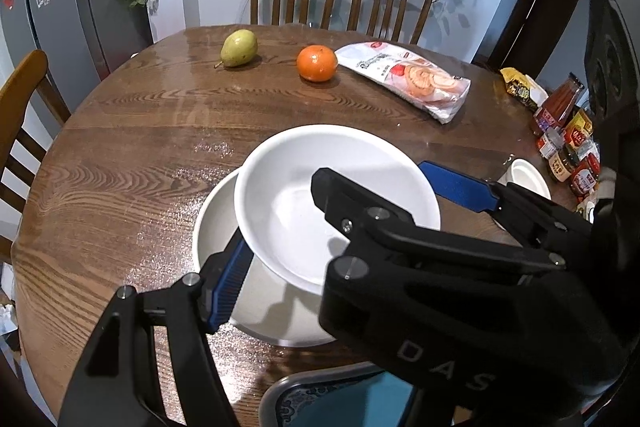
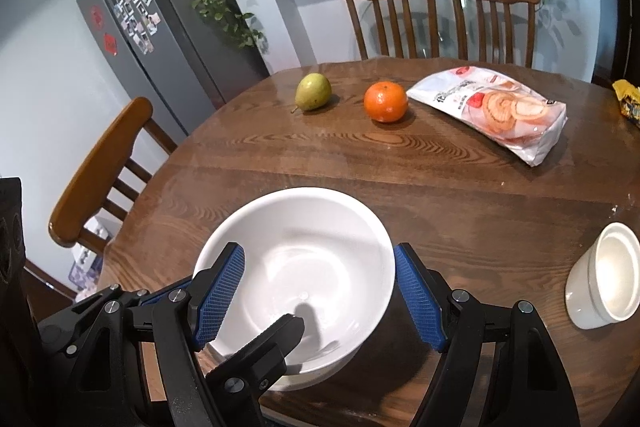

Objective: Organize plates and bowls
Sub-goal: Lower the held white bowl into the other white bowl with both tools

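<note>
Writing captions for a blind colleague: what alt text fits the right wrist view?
A white bowl is between the right gripper's spread blue-padded fingers, with a second gripper's black finger reaching inside its near rim. Beyond on the wooden table are a pear, an orange, a snack bag and a small white cup.

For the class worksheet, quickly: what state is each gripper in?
Left gripper: open, straddling the wall of the bowl.
Right gripper: open, holding nothing.
</note>
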